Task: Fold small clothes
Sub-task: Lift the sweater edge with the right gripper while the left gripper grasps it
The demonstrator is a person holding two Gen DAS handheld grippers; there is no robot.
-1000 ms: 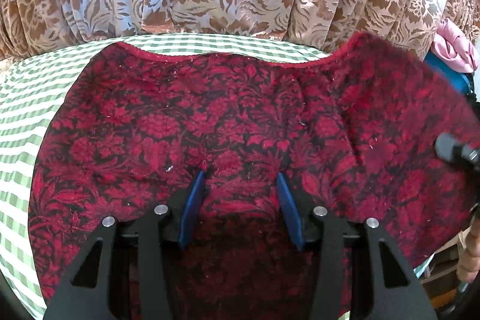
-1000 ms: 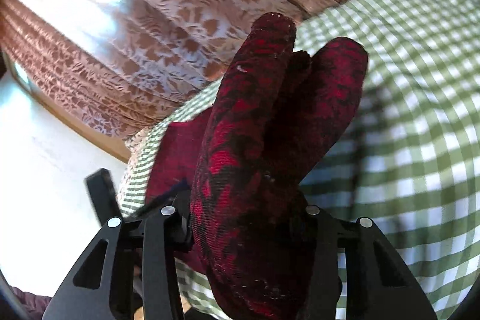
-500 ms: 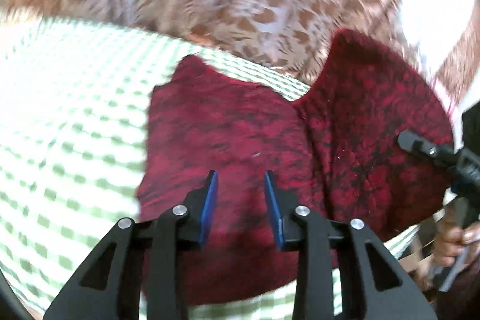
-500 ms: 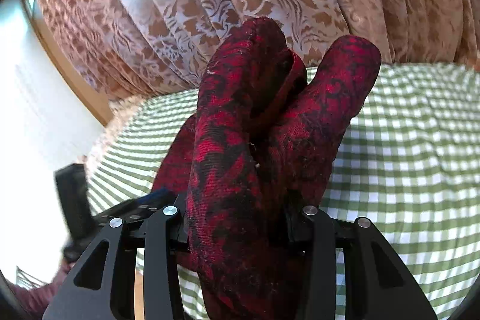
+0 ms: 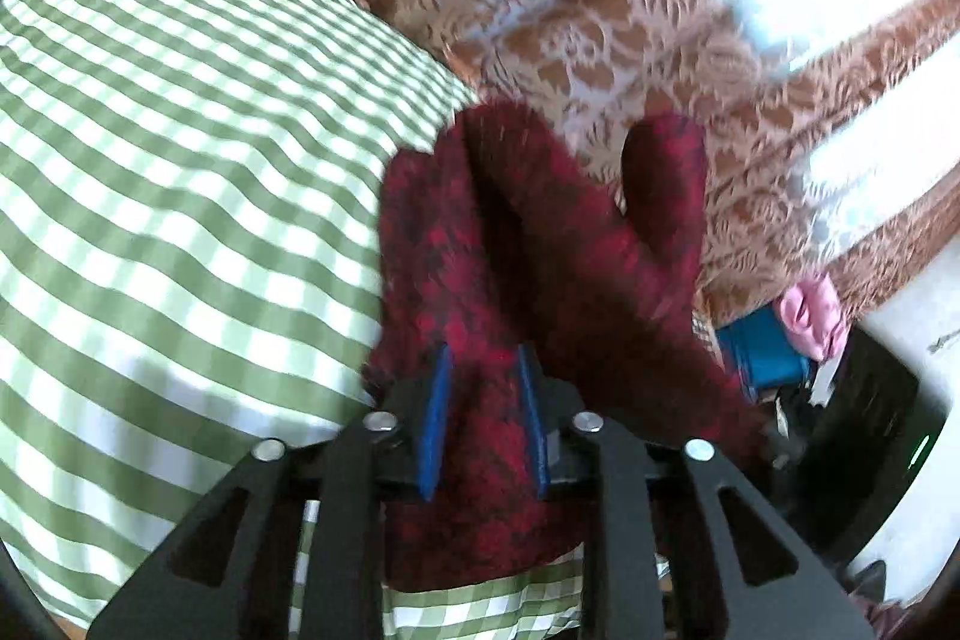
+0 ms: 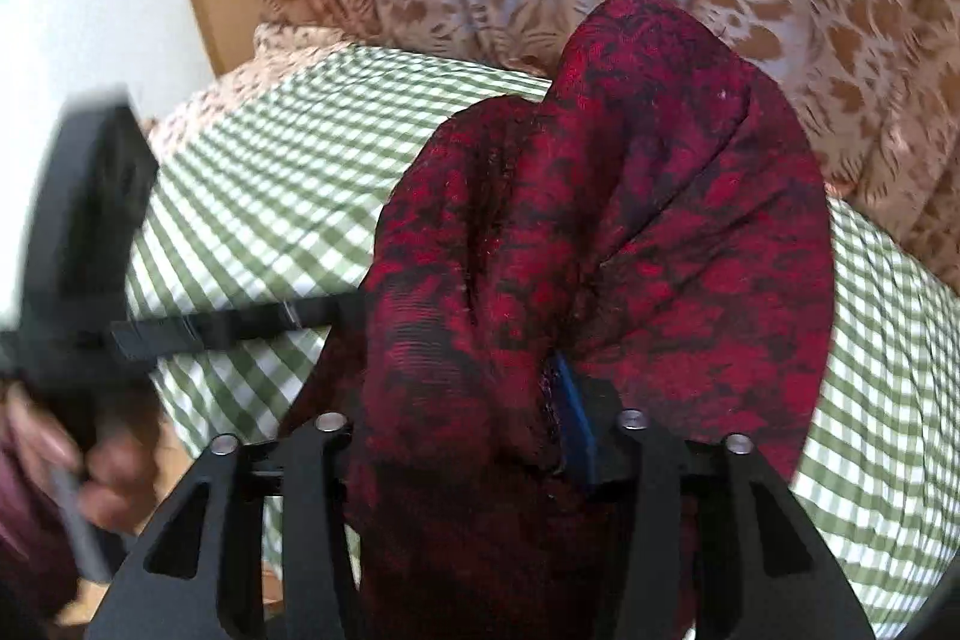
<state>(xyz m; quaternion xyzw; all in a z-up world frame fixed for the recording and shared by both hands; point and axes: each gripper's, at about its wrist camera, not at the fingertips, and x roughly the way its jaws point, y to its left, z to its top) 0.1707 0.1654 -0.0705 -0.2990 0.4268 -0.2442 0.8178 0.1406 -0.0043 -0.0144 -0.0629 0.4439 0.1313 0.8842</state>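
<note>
Behind everything hangs the curtain (image 5: 600, 10), and below it your checked cloth (image 5: 180, 160) spreads wide. The garment (image 6: 600, 250) is bunched and lifted over that cloth's edge. Your right gripper (image 6: 468, 430) tilts steeply down, jaws opening, fabric heaped between them. Your left gripper (image 5: 483, 418) points shallower, jaws closing with a fold between the blue pads (image 5: 435, 418). Your left hand (image 6: 108, 478) grips its handle.

R tongs' left pad (image 6: 360, 388) under cloth (image 6: 600, 250)
</note>
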